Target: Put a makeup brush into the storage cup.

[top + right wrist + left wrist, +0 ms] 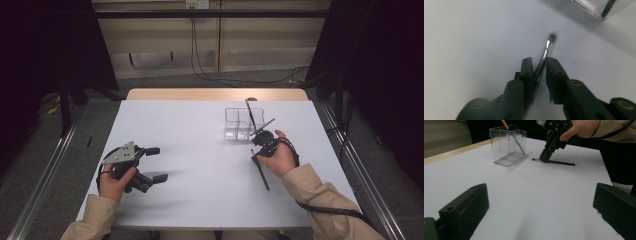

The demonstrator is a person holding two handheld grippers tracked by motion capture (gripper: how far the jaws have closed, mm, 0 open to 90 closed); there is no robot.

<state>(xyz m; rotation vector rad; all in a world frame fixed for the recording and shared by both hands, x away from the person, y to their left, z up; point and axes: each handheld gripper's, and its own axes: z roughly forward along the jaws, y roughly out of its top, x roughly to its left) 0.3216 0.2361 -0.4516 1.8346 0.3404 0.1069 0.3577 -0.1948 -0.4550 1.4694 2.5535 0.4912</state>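
Flat, slim silver-ferruled brush [545, 53] between jaws

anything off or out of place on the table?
Nothing spilled or damaged. One thin brush lies flat on the table outside the clear organizer, while other brushes stand in it. The right gripper has its jaws around that brush's ferrule, not fully closed.

Slim black brush [260, 171] lies flat beside clear organizer [243, 123].
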